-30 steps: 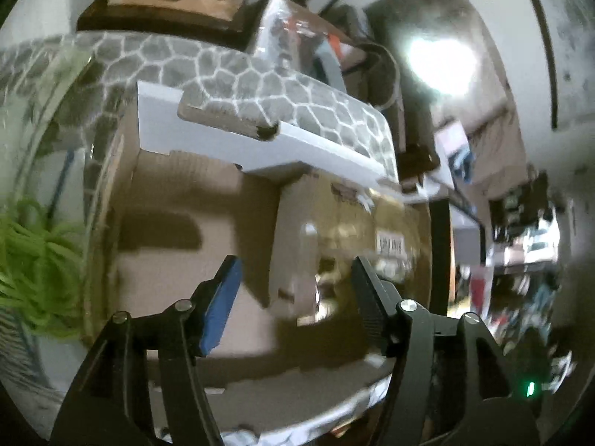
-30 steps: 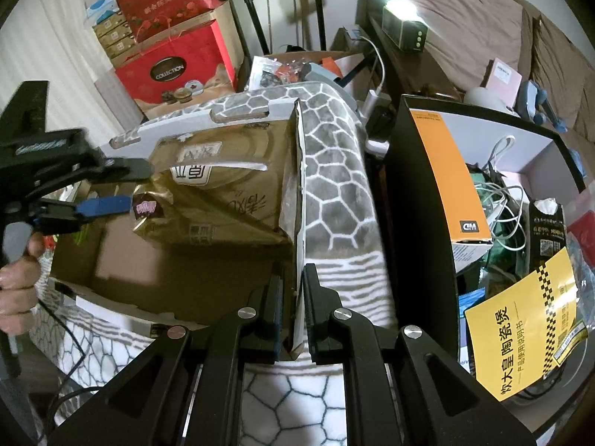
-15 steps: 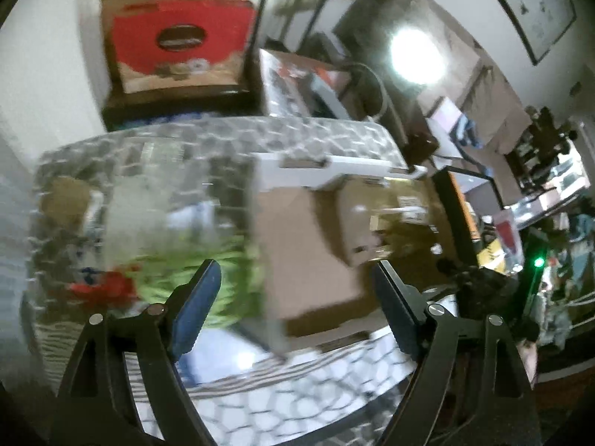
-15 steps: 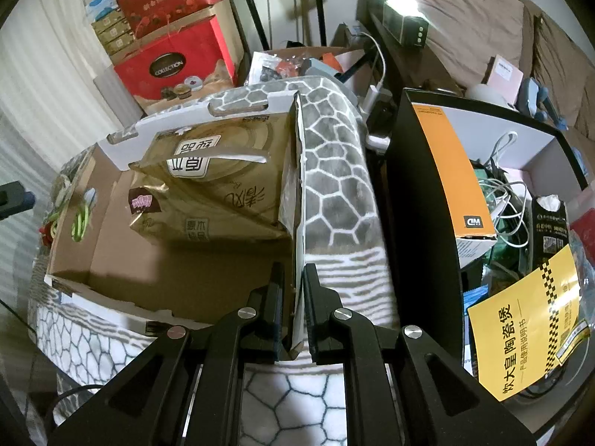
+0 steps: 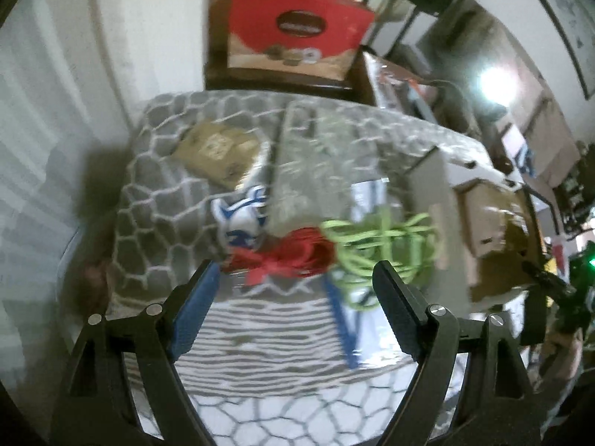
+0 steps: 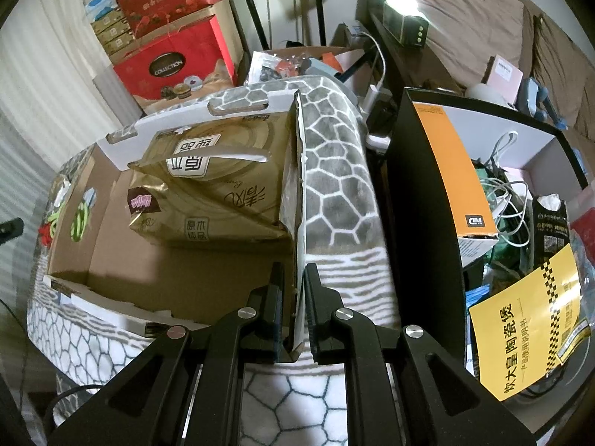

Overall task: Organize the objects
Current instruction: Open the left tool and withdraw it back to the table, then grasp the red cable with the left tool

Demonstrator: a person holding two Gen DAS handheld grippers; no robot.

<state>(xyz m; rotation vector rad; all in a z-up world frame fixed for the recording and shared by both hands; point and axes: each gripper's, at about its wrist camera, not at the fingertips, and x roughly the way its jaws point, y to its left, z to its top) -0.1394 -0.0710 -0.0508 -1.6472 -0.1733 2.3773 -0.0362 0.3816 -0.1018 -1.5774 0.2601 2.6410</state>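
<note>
My left gripper [image 5: 293,267] hangs open over the patterned grey blanket [image 5: 156,200], nothing between its fingers. Just beyond its tips lie a red cord bundle [image 5: 293,256], a green cord bundle [image 5: 383,245] and a small white-and-blue toy [image 5: 241,223]. A brown packet [image 5: 215,150] and a clear plastic bag [image 5: 316,163] lie farther back. The open cardboard box [image 5: 427,193] stands to the right. My right gripper [image 6: 293,271] is shut on the box's right wall [image 6: 297,193]. A gold tissue pack [image 6: 223,186] lies inside the box [image 6: 122,260].
Red gift boxes [image 6: 171,63] are stacked against the wall behind the blanket. Right of the cardboard box stands a black bin [image 6: 416,193] holding an orange-sided carton [image 6: 457,171], cables and a yellow leaflet [image 6: 528,334]. A lit lamp [image 6: 403,7] sits behind.
My left gripper has swung left out of the cardboard box, opened wider, and now faces the cords and toy on the blanket. The right gripper has kept still on the box wall.
</note>
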